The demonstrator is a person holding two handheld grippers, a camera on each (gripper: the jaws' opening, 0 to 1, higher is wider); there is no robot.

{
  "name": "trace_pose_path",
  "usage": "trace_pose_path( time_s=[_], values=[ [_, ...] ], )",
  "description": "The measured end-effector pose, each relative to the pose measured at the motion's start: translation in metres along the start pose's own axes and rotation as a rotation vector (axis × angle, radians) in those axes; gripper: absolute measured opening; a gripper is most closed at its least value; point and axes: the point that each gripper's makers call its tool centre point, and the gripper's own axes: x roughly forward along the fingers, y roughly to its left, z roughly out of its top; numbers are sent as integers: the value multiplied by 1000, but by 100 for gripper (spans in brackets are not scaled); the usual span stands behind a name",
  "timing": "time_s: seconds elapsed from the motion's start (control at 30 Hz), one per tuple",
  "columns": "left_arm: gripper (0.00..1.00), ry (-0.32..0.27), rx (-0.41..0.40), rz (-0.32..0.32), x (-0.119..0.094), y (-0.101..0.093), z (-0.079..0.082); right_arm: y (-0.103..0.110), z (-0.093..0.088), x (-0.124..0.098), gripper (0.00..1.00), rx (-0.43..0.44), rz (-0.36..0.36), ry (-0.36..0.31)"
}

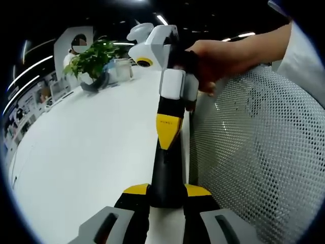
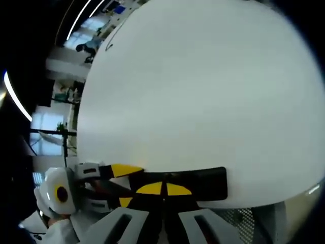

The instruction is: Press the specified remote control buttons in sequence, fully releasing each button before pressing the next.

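Smooth matt white table [image 1: 91,152] ahead of the left gripper's jaws; white perforated mesh chair back [image 1: 254,152] to their right.

My left claw [image 1: 166,199] is clamped on a black remote [image 1: 167,173] lying along the white surface [image 1: 86,147]. The right claw [image 1: 167,133] reaches in from the far side, held by a hand [image 1: 221,61]. A mesh chair back [image 1: 259,152] stands right; a potted plant [image 1: 94,63] sits far left.

Left tool [image 1: 166,195] jaws clamped, right tool [image 2: 163,189] jaws together, hand [image 1: 223,56] gripping
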Motion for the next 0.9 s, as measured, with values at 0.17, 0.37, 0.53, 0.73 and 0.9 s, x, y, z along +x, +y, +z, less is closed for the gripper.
trace_pose_path(
  time_s=[0.17, 0.37, 0.53, 0.73, 0.9],
  values=[
    [24, -3, 1, 2, 0, 0, 0, 0, -1, -1, 0, 7, 1, -29],
    [24, -2, 4, 5, 0, -1, 0, 0, -2, -1, 0, 13, 15, -36],
    [24, 3, 6, 2, 0, -1, 0, 2, -3, -1, 0, -27, 0, -37],
    [25, 1, -1, 0, -1, -1, 0, 2, -9, -1, 0, -54, -26, -13],
    [25, 4, -1, 1, -1, -1, 0, 0, -16, -4, 0, -66, -62, 17]
  ],
)
